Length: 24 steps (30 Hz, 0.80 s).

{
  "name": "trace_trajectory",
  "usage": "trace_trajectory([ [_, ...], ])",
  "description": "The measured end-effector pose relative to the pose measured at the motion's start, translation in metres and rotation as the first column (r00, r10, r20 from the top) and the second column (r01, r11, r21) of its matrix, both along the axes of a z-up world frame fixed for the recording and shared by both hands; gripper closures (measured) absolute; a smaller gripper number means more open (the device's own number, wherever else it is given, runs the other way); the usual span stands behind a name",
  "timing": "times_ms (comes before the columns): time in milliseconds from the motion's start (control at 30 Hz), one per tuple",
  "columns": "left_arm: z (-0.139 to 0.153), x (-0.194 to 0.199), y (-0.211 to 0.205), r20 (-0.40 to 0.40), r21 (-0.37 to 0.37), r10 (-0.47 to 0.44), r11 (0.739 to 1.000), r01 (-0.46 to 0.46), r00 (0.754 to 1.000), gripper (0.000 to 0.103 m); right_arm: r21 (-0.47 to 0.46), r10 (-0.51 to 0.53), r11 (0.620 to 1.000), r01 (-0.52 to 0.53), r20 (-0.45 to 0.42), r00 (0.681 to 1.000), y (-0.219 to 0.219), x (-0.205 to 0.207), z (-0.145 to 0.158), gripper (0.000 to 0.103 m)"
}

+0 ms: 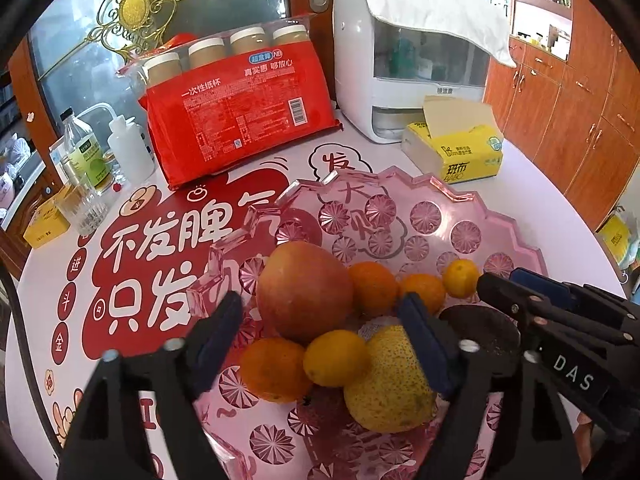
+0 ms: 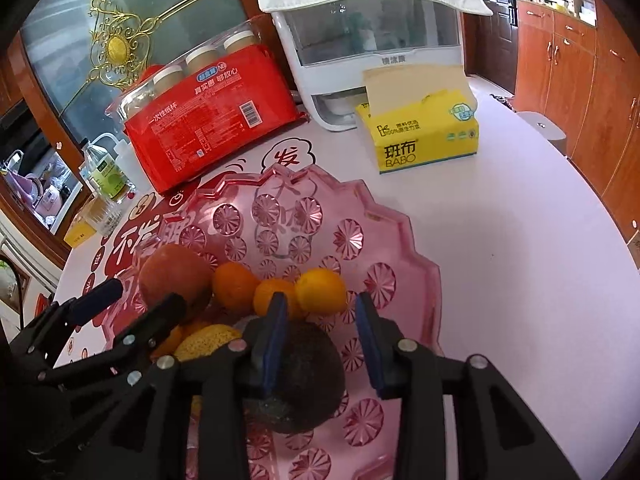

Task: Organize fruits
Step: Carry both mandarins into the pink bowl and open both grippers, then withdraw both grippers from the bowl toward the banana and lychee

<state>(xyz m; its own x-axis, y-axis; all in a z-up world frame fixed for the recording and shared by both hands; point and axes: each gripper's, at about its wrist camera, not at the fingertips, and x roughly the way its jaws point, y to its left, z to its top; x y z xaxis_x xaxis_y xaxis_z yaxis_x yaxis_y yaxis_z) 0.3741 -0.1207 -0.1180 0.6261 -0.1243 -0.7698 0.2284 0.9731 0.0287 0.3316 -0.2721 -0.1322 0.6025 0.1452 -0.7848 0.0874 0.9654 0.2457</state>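
Right tool (image 2: pixel 320 344) is hanging spread and released over the dark avocado (image 2: pixel 304 376), lying just below-left between its fingers in the pink glass dish (image 2: pixel 400 240); left tool (image 1: pixel 320 344), also released, is straddling the pear (image 1: pixel 390 380).

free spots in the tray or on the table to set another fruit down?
Free: the far half of the pink tray, behind the row of oranges; bare table to its right, in front of the tissue box. Crowded: the tray's near-left, with apple, pear, avocado and both grippers.
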Motion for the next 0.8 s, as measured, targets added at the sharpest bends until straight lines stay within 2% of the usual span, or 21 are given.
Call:
trace_trajectory([
  [300, 0.014, -0.01, 0.011, 0.003, 0.003, 0.034, 0.999, -0.034, 0.999, 0.001, -0.002, -0.012, 1.0, 0.012, 0.039, 0.999, 0.001, -0.013, 0.016, 0.064],
  [567, 0.037, -0.025, 0.018, 0.007, -0.024, 0.03, 0.999, -0.03, 1.0, 0.001, -0.031, -0.016, 0.999, 0.018, 0.061, 0.998, 0.007, -0.026, 0.039, 0.064],
  [800, 0.068, -0.052, 0.033, 0.004, -0.075, 0.041, 0.996, -0.041, 0.999, 0.001, -0.04, -0.015, 0.999, 0.018, 0.09, 0.996, 0.013, -0.051, 0.066, 0.064],
])
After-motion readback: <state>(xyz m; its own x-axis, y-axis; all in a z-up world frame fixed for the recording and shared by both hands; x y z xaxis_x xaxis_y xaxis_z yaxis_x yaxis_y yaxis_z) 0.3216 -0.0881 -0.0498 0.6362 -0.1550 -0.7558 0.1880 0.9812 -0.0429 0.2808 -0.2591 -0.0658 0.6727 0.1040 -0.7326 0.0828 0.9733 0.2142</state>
